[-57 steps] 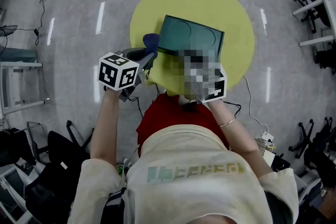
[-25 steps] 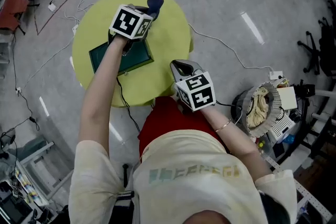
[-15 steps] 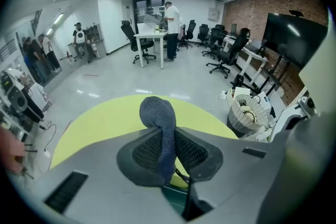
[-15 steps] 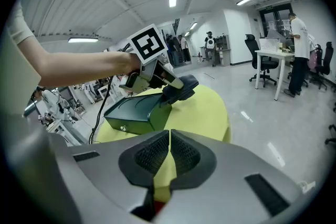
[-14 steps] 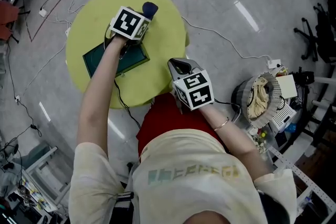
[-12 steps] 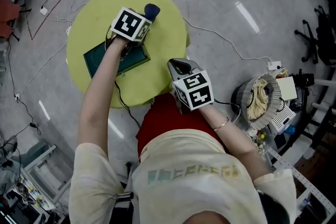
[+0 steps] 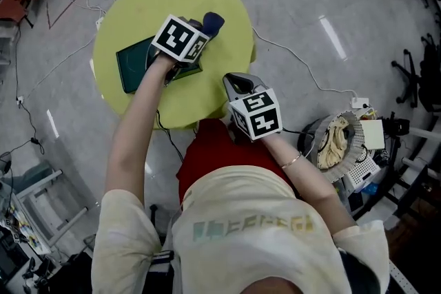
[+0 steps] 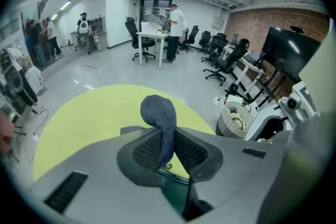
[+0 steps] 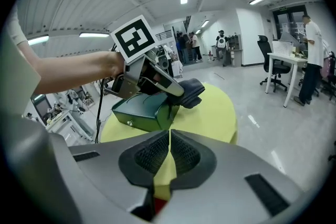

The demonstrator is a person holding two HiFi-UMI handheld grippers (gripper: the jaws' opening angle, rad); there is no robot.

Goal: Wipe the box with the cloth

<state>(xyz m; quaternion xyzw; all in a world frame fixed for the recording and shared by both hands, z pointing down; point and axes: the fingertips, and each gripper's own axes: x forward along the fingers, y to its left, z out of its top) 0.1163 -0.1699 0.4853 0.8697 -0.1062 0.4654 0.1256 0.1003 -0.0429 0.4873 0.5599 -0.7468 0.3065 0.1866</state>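
The dark green box (image 7: 134, 64) lies on the left part of the round yellow table (image 7: 131, 3). Over its right end, the left gripper (image 7: 204, 29) is clamped on a dark blue cloth (image 8: 159, 112). The cloth flops over the jaw tips, soft and limp, so it is best pinched at a bunched fold. The box looks stiff and light, likely to slide when rubbed. The right gripper (image 9: 169, 150) hovers near the table's edge, apart from the box, with its jaws together and empty.

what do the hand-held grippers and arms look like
The left hand-held gripper and the right hand-held gripper: grey plastic, dark gridded pads, each carrying a white cube with black square markers. Black cable off the left one. Short cream sleeves; thin bracelet on the right wrist.
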